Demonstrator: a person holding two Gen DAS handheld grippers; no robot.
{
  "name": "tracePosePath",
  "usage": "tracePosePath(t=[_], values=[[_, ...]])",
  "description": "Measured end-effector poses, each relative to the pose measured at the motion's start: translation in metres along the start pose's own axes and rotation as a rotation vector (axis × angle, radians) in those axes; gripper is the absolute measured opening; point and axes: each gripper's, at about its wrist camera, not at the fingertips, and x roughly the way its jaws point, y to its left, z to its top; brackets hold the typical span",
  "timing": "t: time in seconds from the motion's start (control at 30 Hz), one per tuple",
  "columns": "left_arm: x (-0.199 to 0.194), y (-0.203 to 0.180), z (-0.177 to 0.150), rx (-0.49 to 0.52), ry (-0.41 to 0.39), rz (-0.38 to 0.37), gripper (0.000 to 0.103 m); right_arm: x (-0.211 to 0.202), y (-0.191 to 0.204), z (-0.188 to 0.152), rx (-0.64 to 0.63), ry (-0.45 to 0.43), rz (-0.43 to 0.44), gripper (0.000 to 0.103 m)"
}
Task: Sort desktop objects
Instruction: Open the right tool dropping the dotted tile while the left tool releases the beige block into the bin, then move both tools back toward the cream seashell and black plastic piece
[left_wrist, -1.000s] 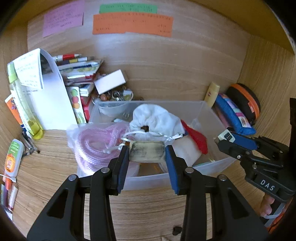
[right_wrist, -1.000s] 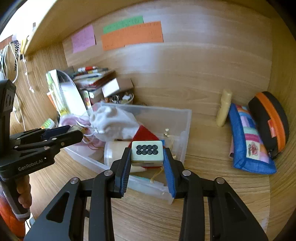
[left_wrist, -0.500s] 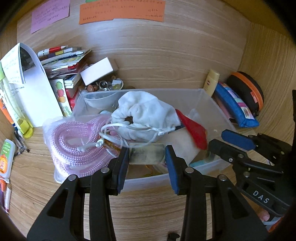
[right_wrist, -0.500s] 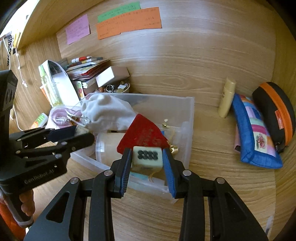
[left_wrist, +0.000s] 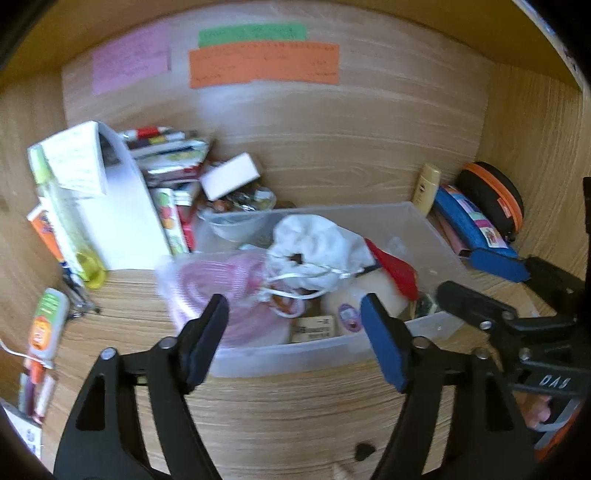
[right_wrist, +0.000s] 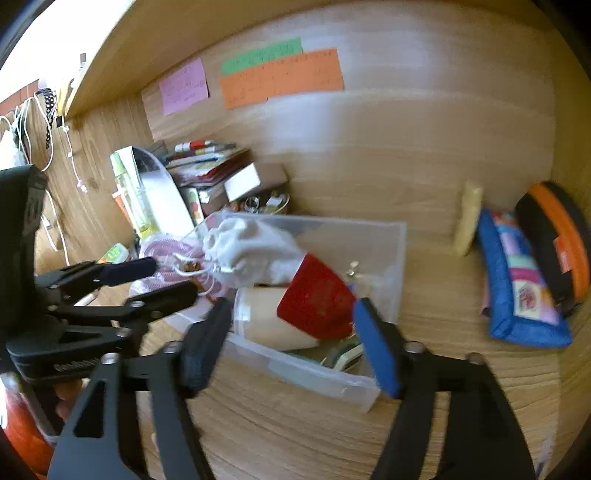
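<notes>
A clear plastic bin (left_wrist: 295, 352) (right_wrist: 391, 258) sits on the wooden desk and holds a white drawstring pouch (left_wrist: 314, 243) (right_wrist: 251, 251), a pink rope bag (left_wrist: 225, 284), a red pouch (right_wrist: 317, 299), a cream cylinder (right_wrist: 266, 325), a small labelled block (left_wrist: 314, 326) and a pale green tile (right_wrist: 345, 356). My left gripper (left_wrist: 295, 332) is open and empty at the bin's near wall. My right gripper (right_wrist: 291, 339) is open and empty over the bin's near corner. Each gripper shows in the other's view, the right one (left_wrist: 480, 306) and the left one (right_wrist: 147, 280).
Books, pens and a white box (left_wrist: 229, 175) pile at the back left beside a white folder (left_wrist: 118, 214). A cream tube (right_wrist: 469, 218), a blue pencil case (right_wrist: 517, 288) and a black-and-orange case (right_wrist: 557, 240) lie right of the bin. A glue tube (left_wrist: 48, 321) lies far left.
Both grippers have opened. The left one released its worn block and the right one its green tile; both now lie in the bin. Both grippers have pulled back a little.
</notes>
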Motion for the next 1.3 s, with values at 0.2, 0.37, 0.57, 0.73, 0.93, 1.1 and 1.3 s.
tracePosePath(t=[0.2, 0.37, 0.57, 0.73, 0.93, 1.1, 1.3], values=[[-0.02, 0.021, -0.005, -0.027, -0.029, 0.055, 0.098, -0.015, 0.001, 0.001, 0.034, -0.007, -0.021, 0.088], [-0.031, 0.034, -0.02, -0.033, -0.016, 0.069, 0.098, -0.031, 0.012, -0.007, -0.001, -0.033, -0.066, 0.088], [-0.04, 0.035, -0.044, -0.007, 0.025, 0.057, 0.099, -0.043, 0.021, -0.021, -0.018, -0.025, -0.125, 0.089], [-0.04, 0.026, -0.07, 0.013, 0.069, 0.019, 0.099, -0.042, 0.02, -0.036, 0.015, 0.023, -0.14, 0.09], [-0.03, 0.01, -0.099, 0.042, 0.138, -0.035, 0.099, -0.035, 0.024, -0.057, 0.003, 0.075, -0.156, 0.09], [-0.025, -0.005, -0.116, 0.089, 0.171, -0.063, 0.099, -0.032, 0.032, -0.072, -0.044, 0.092, -0.182, 0.09], [-0.018, -0.014, -0.123, 0.117, 0.186, -0.086, 0.078, -0.028, 0.039, -0.082, -0.09, 0.13, -0.131, 0.09]])
